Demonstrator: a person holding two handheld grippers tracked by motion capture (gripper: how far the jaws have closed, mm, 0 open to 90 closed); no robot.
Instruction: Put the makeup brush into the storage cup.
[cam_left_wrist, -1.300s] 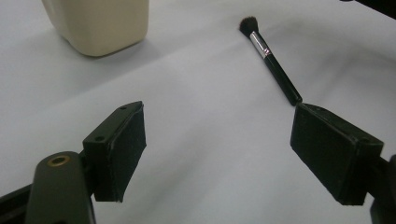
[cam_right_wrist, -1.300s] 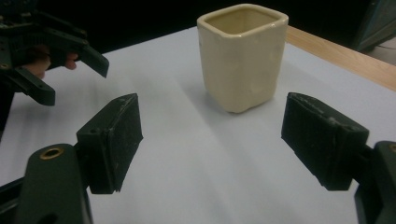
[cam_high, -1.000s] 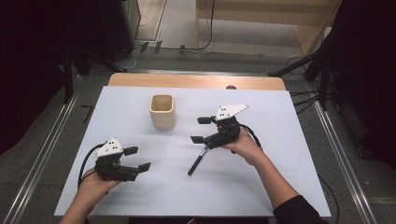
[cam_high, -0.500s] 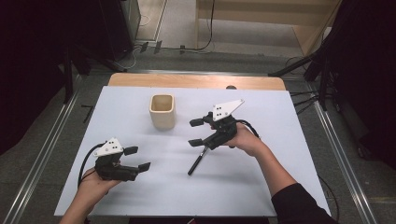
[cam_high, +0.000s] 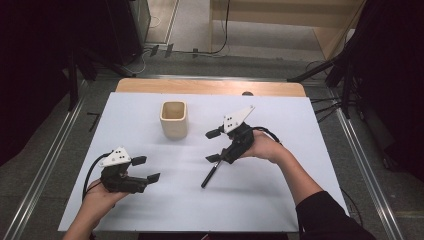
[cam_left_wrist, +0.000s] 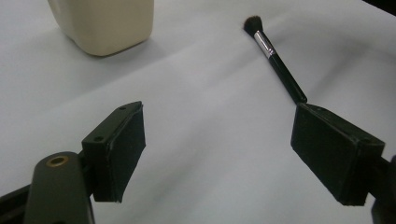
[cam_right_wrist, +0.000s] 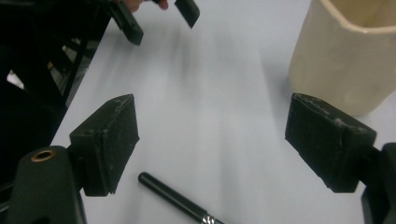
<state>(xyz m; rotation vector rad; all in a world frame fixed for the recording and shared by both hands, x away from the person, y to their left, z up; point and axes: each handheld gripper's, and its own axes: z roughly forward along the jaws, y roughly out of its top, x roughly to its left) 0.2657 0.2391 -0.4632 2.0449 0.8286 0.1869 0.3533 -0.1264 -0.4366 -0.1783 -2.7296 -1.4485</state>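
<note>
Right tool (cam_high: 216, 146) jaws just opened wide, empty, above brush (cam_high: 210, 173) on worktop (cam_high: 280, 200); left tool (cam_high: 145, 169) open, empty.

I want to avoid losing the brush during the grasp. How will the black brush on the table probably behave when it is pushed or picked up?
The brush has a thin, round handle, so it will probably roll if nudged sideways. It looks stiff and light; only the bristle tip seems soft. The smooth handle may slip between the jaws unless gripped squarely.
</note>
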